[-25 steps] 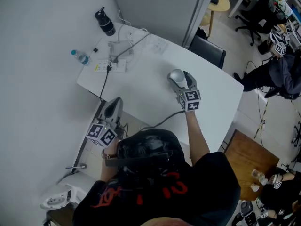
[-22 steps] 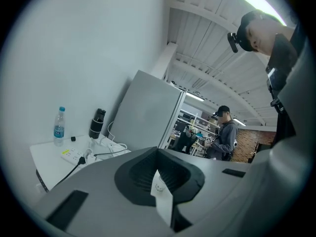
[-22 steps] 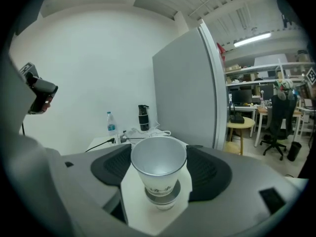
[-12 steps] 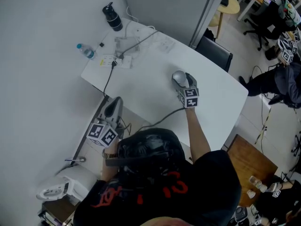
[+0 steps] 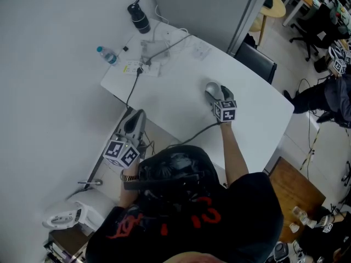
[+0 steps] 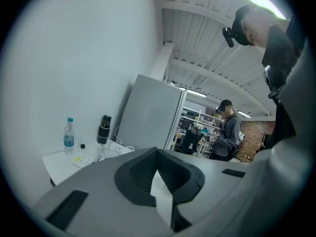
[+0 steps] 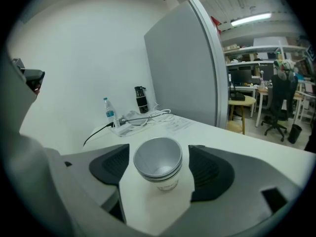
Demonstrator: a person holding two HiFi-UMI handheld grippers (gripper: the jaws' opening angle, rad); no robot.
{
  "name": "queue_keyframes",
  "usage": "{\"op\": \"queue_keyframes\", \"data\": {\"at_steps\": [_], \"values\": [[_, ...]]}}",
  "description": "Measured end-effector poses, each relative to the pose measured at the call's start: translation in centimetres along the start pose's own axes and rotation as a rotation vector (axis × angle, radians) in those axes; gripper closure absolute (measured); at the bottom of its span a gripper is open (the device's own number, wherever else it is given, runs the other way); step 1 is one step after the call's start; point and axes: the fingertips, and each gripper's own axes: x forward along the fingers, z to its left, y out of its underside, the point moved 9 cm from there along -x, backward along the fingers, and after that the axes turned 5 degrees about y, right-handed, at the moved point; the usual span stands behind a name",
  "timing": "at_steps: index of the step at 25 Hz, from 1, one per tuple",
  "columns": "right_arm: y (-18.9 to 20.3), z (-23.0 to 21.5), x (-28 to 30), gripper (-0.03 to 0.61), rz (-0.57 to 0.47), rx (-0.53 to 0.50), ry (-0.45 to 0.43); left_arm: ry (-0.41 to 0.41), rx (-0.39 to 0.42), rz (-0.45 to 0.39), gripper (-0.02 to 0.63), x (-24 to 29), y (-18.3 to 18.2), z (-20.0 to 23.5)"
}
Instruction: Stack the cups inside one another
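- standing at the near edge of a white table (image 5: 175, 100), a person in a black shirt holds a gripper in each hand.
- the left gripper (image 5: 135, 120) hangs just off the table's near left edge; its jaws are clenched together with nothing between them, and its marker cube (image 5: 120, 153) sits close to the person's wrist.
- the right gripper (image 5: 219, 94) reaches out over the middle of the table, jaws released and spread wide.
- the stack of cups (image 7: 158, 162) stands upright on the table between those jaws: silver cups nested one inside another, several rims showing at the top. a gap of bare table shows on each side, so neither pad touches it.
- a black cable (image 5: 132, 89) runs from the near left edge up to a white power strip (image 5: 136, 68) at the far left of the table.
- just left of the strip stands a water bottle (image 5: 107, 55) with a blue cap; farther back, at the far corner, a black flask (image 5: 139, 17).
- a grey partition (image 5: 211, 7) rises behind the table, with a dark chair (image 5: 255, 62) at its far right side.
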Motion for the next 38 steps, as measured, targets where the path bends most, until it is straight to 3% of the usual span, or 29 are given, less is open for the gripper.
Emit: {"op": "queue_keyframes", "data": {"at_steps": [10, 15, 17, 21, 22, 31, 38], "values": [[0.0, 2.3, -4.0, 0.179, -0.063, 0.079, -0.020, 0.064, 0.007, 0.031, 0.609, 0.5, 0.0, 0.7], [-0.1, 4.0, -7.7, 0.243, -0.124, 0.064, -0.025, 0.127, 0.015, 0.041, 0.609, 1.1, 0.4, 0.3], [-0.5, 4.5, -9.6, 0.296, -0.157, 0.055, -0.016, 0.157, 0.021, 0.038, 0.609, 1.5, 0.4, -0.2], [-1.1, 5.2, -14.4, 0.545, -0.209, 0.042, -0.020, 0.280, 0.021, 0.003, 0.609, 2.2, -0.2, -2.0], [-1.3, 5.3, -15.5, 0.572, -0.215, 0.044, -0.020, 0.313, 0.030, -0.004, 0.609, 2.5, -0.5, -2.4], [-4.7, 6.5, -24.9, 0.574, -0.380, 0.045, 0.065, 0.464, 0.160, -0.010, 0.609, 3.6, -3.3, -4.6], [-6.8, 8.1, -29.0, 0.575, -0.463, 0.020, 0.075, 0.530, 0.155, -0.002, 0.609, 3.7, -3.6, -4.3]]}}
